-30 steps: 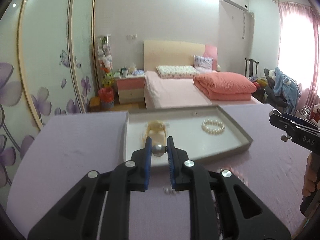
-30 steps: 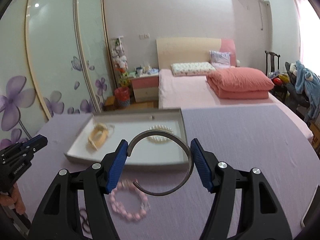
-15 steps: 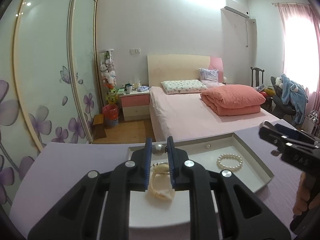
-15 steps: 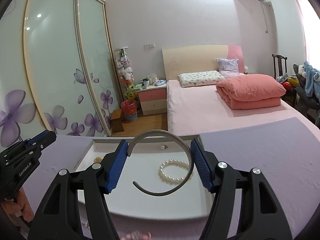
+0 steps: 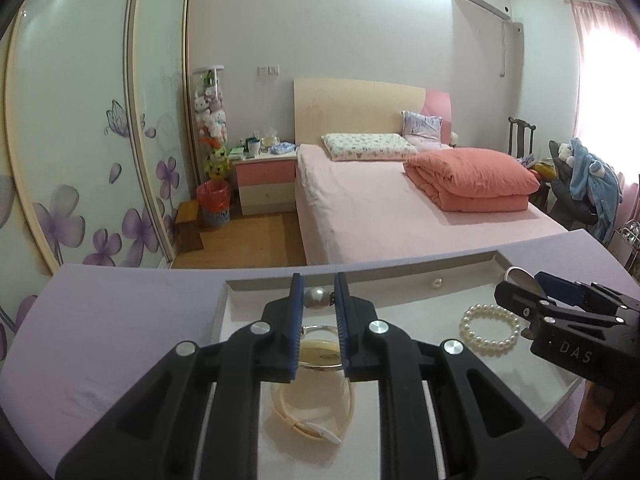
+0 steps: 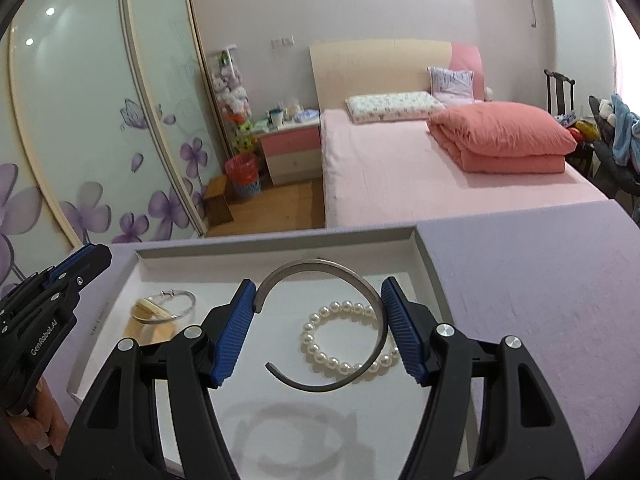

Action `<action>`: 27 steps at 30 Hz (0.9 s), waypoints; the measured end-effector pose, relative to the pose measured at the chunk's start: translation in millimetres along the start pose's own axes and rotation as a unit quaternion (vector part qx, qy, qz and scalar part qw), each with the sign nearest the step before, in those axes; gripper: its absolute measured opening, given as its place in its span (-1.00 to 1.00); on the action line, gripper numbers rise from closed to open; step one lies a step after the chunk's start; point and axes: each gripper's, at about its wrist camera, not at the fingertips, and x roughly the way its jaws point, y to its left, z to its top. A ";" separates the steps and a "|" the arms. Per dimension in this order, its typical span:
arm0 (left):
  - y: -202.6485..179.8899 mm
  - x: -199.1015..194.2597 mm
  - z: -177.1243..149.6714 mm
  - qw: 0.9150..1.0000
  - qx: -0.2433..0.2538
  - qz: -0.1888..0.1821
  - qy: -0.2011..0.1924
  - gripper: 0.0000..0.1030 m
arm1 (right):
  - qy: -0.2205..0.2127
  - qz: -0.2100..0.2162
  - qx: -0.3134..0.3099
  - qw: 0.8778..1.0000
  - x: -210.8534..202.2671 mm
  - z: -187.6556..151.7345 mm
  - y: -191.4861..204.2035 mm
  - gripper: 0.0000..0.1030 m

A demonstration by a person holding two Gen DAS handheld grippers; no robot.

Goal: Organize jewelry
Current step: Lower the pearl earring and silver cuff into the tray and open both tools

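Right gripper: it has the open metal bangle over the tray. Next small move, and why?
Probably shift it toward the tray's bare middle, then lower and open. The right gripper holds the metal bangle above the tray floor, directly over the pearl bracelet; releasing here would likely drop it on the pearls.

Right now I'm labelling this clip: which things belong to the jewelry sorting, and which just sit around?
Job:
tray
metal bangle, in right gripper
pearl piece, in left gripper
pearl bracelet
silver bangle

Around:
bed
nightstand
wardrobe
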 end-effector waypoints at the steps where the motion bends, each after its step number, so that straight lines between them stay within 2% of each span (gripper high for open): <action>1: 1.8 3.2 -1.7 1.000 0.000 -0.001 0.003 -0.69 | 0.004 -0.003 0.000 1.000 1.8 -1.0 -1.0 0.26; 16: 8.8 22.3 -14.9 1.000 -0.009 -0.004 0.026 -0.68 | 0.032 -0.020 -0.003 0.999 14.4 -6.9 -2.4 0.27; 19: 9.5 21.6 -14.7 1.000 -0.007 -0.001 0.023 -0.62 | 0.024 -0.017 -0.006 1.000 10.9 -6.0 -1.7 0.34; 22: 9.9 21.0 -13.7 1.000 -0.013 0.003 0.021 -0.36 | 0.015 -0.011 -0.008 1.000 6.4 -2.7 -0.7 0.39; 27: 11.7 16.7 -12.0 1.000 -0.016 0.003 0.016 -0.35 | 0.003 -0.009 -0.013 1.000 1.4 1.4 3.1 0.39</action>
